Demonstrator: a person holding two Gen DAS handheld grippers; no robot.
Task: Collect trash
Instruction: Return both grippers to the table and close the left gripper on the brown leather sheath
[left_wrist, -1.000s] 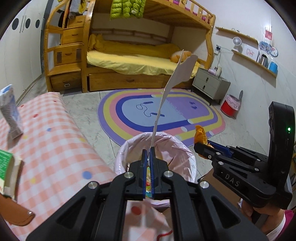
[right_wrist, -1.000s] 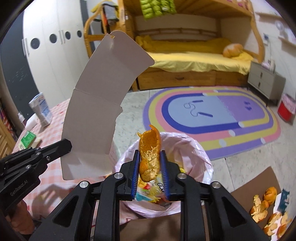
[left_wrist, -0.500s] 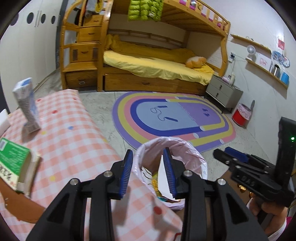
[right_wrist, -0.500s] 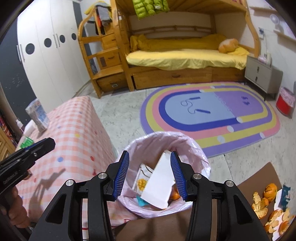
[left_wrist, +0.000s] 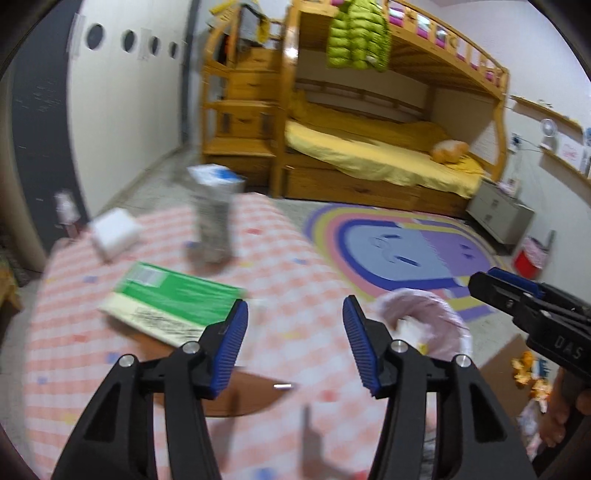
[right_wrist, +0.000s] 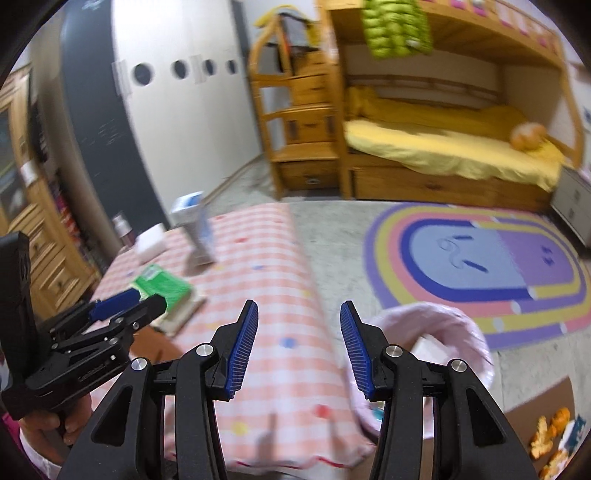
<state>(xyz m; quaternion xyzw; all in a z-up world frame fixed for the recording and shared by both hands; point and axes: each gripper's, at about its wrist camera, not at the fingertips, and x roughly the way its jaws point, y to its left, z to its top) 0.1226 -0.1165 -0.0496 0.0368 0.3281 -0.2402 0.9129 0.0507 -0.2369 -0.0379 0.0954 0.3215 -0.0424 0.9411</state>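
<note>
- Left gripper (left_wrist: 295, 345) stood with jaws apart, nothing between the blue pads (left_wrist: 229, 349); jaws had just been opening.
- Right gripper (right_wrist: 298, 347) likewise parted and empty; its jaws had also been opening, then levelled off.
- Both tongs pointed down and forward over the pink checked tablecloth (left_wrist: 288, 266); frames were motion-blurred.
- Pink-lined trash bin (right_wrist: 448, 334) sat just right of the table edge, near side, with paper and wrappers inside; it lay right of both grippers.
- Green flat box (left_wrist: 173, 299) lay on the cloth, left of and just beyond the left gripper's left finger; long axis ran roughly left-far to right-near in the left wrist view.
- In the right wrist view the same green box (right_wrist: 162, 286) sat directly beyond the left gripper's tip, well left of the right gripper, so the left hand was clearly nearer.
- Judgement: the green box is probably the next pickup, left gripper, closing across its short side.
- Blue-and-white carton (left_wrist: 214, 218) stood upright farther back on the table, a white block (left_wrist: 114, 234) left of it.
- Orange peels (right_wrist: 554, 432) lay on brown cardboard on the floor at near right, closer to the right hand.
- Far: rainbow rug (right_wrist: 480, 266), wooden bunk bed (left_wrist: 388, 155).
</note>
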